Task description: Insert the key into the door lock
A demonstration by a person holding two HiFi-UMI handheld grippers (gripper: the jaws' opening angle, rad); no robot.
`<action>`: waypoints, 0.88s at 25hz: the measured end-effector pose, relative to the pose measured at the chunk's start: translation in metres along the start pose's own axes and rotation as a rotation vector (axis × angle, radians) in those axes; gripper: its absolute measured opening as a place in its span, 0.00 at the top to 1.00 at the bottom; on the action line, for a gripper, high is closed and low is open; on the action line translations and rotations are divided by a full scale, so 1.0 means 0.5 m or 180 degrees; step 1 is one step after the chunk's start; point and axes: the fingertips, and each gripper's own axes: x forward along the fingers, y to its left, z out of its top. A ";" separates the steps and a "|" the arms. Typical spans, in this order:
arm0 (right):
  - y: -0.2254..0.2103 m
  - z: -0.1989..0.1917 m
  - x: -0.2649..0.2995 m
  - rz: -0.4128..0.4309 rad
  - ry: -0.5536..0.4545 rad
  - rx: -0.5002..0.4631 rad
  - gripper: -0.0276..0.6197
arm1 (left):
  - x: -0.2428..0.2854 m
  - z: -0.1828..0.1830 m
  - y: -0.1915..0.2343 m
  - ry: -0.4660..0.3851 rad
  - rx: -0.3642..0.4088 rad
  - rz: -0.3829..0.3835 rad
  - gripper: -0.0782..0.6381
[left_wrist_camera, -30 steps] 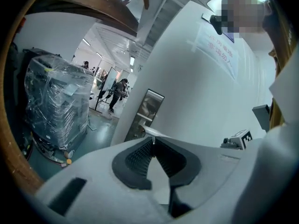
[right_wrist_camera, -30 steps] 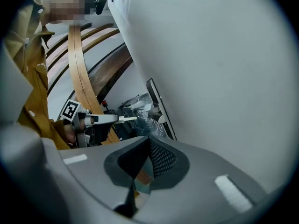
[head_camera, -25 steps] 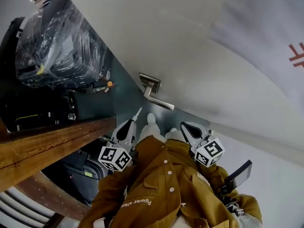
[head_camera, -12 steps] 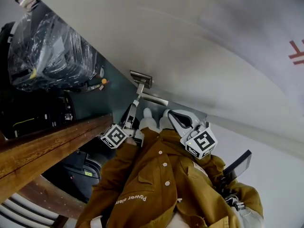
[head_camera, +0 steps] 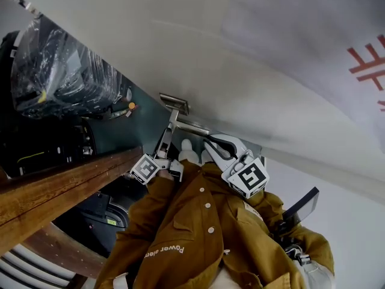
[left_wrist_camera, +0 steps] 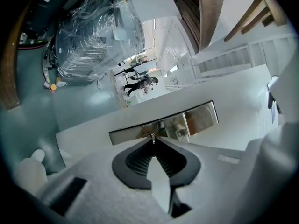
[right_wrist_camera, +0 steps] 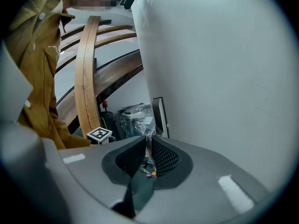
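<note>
At the door lock (left_wrist_camera: 198,119), my left tongs (left_wrist_camera: 153,146) were clamped on the key (left_wrist_camera: 152,138), its tip at the keyway. My right tongs (right_wrist_camera: 145,144) were nearly together, empty. Insertion seemed barely begun; next I judged a straight, aligned push.
</note>
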 end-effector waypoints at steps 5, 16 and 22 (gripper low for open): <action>0.001 0.005 0.007 0.0042 0.0000 -0.0039 0.89 | 0.011 -0.009 -0.023 -0.0101 -0.0422 -0.0123 0.85; 0.015 0.019 0.016 0.0193 -0.0058 -0.0096 0.90 | 0.016 -0.004 -0.014 -0.0141 -0.0500 -0.0221 0.85; 0.019 0.019 0.025 0.0289 -0.0061 -0.0135 0.91 | 0.008 -0.003 0.016 -0.0143 -0.0396 -0.0056 0.85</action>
